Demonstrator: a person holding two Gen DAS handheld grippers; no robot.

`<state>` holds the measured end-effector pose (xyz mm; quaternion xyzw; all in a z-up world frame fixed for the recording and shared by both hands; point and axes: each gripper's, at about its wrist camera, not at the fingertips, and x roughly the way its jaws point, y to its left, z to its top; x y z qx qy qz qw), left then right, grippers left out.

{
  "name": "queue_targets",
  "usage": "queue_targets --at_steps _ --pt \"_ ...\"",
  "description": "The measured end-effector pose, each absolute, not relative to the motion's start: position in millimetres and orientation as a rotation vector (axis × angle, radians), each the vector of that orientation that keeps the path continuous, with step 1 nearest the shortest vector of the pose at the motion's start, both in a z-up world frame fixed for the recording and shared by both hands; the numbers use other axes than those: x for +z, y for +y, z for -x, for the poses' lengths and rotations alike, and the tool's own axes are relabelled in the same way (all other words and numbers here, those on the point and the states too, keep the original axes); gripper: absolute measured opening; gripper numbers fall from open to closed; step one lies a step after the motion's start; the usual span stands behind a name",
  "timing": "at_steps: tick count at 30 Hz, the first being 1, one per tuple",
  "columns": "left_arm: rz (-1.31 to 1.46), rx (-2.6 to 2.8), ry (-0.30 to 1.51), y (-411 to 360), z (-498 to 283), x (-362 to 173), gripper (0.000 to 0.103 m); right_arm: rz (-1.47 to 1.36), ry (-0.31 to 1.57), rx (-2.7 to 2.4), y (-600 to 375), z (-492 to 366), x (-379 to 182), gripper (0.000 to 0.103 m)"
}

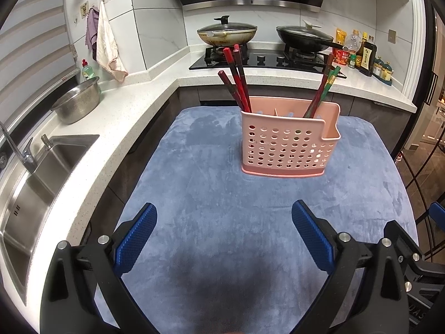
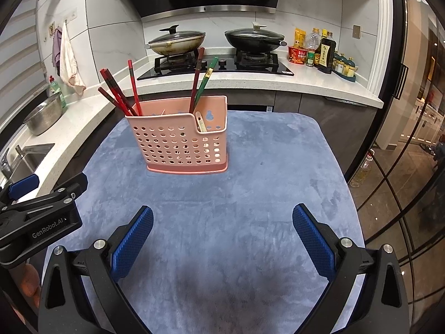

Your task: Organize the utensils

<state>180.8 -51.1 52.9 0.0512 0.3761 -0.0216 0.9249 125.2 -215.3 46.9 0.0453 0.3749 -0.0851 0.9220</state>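
I see a matt pink plastic basket pierced with round holes, standing on a soft, napped blue cloth. The chopsticks in it look glossy, lacquered red. My gripper fingers carry rough, knurled blue pads on matt black plastic. The colander and sink are brushed steel; the counter is speckled stone.

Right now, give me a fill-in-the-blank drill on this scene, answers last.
1. The pink utensil holder stands on a ____ cloth.
2. Both hand-held grippers, left and right, are ____.
3. The chopsticks stand ____ the holder.
4. Each pan on the stove wears a ____.

Answers: blue; open; inside; lid
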Motion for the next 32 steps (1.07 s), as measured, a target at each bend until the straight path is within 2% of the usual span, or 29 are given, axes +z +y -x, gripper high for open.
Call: queue_targets --at_steps 32 --pt "-0.11 -0.052 0.767 -51.7 -188.1 49.8 0.092 -0.1 0.77 -0.19 -216.5 -130.5 44.4 0.096"
